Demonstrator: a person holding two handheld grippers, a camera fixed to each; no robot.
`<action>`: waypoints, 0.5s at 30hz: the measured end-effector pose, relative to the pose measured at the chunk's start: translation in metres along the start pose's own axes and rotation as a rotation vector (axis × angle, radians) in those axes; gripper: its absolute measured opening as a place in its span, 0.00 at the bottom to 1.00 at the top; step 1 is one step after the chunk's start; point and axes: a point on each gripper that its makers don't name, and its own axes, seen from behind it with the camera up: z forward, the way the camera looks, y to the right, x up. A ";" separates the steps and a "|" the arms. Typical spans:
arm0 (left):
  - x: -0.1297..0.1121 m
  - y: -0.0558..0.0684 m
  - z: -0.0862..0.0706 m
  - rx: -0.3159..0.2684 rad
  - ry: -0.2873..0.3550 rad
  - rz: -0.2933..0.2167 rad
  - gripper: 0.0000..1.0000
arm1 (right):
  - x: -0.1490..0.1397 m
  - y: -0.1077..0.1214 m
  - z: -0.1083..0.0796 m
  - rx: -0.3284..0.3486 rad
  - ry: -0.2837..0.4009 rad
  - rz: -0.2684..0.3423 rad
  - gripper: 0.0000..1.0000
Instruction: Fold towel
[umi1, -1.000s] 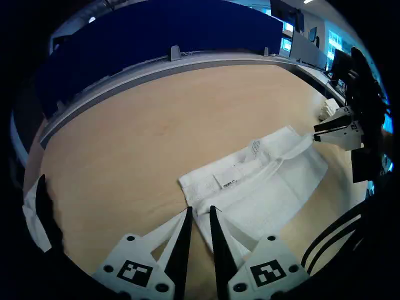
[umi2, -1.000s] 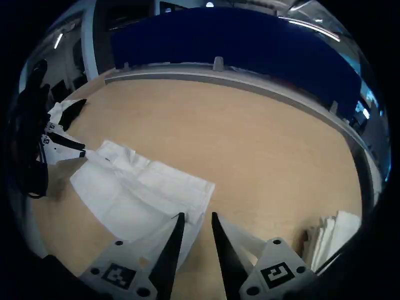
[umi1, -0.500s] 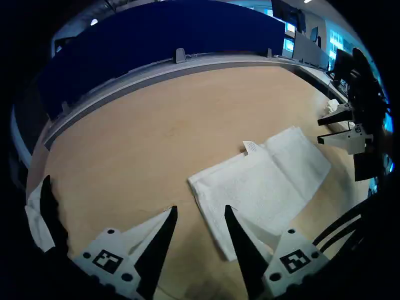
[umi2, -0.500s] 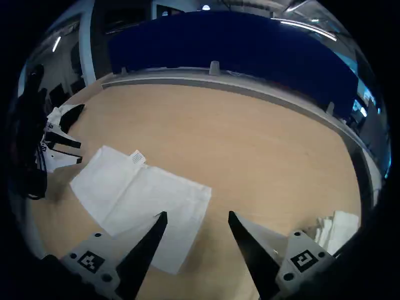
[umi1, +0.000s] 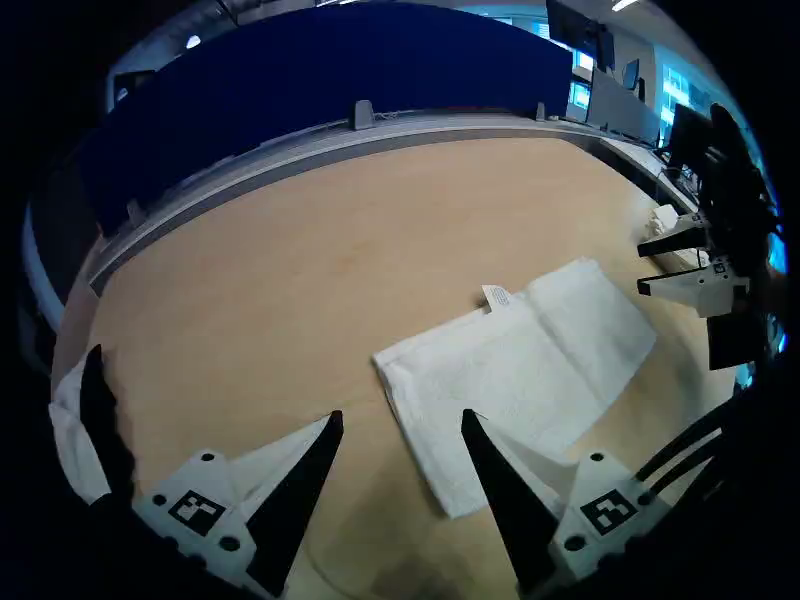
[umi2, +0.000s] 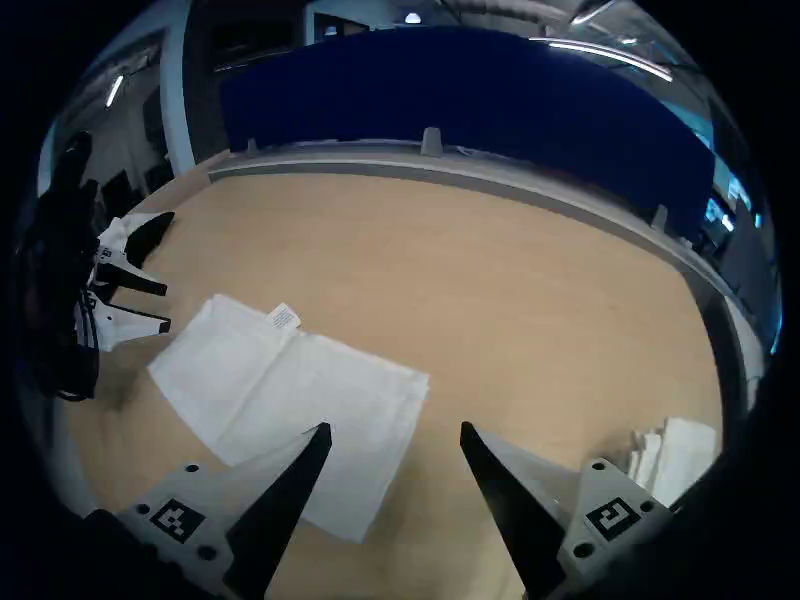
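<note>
In the left gripper view, a crumpled white cloth (umi1: 63, 440) lies at the far left edge of the wooden table (umi1: 300, 260). Next comes the left gripper (umi1: 400, 418), low in the foreground. Its jaws are spread wide with nothing between them, and its right-hand finger overlaps the near end of the towel (umi1: 520, 365). The pictures do not show whether it touches the towel. The towel lies flat and folded on the table, right of centre, with a small tag (umi1: 495, 296) at its far edge. Just past its right end the right gripper (umi1: 642, 270) hovers, also parted and gripping nothing.

In the right gripper view, the left gripper (umi2: 165, 307) sits at the left, open and close beside the towel (umi2: 290, 395). The right gripper (umi2: 393, 430) gapes wide above the towel's near edge. A pile of white cloths (umi2: 680, 450) lies at the far right.
</note>
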 end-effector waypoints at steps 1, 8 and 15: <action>-0.001 0.000 -0.001 0.001 0.001 -0.001 0.88 | 0.000 0.000 -0.001 0.001 0.000 -0.002 1.00; -0.008 0.001 -0.012 0.008 0.001 -0.018 0.87 | -0.007 -0.002 -0.008 0.005 -0.005 -0.015 1.00; -0.021 0.007 -0.025 0.014 -0.002 -0.031 0.87 | -0.016 -0.004 -0.021 0.006 -0.007 -0.021 1.00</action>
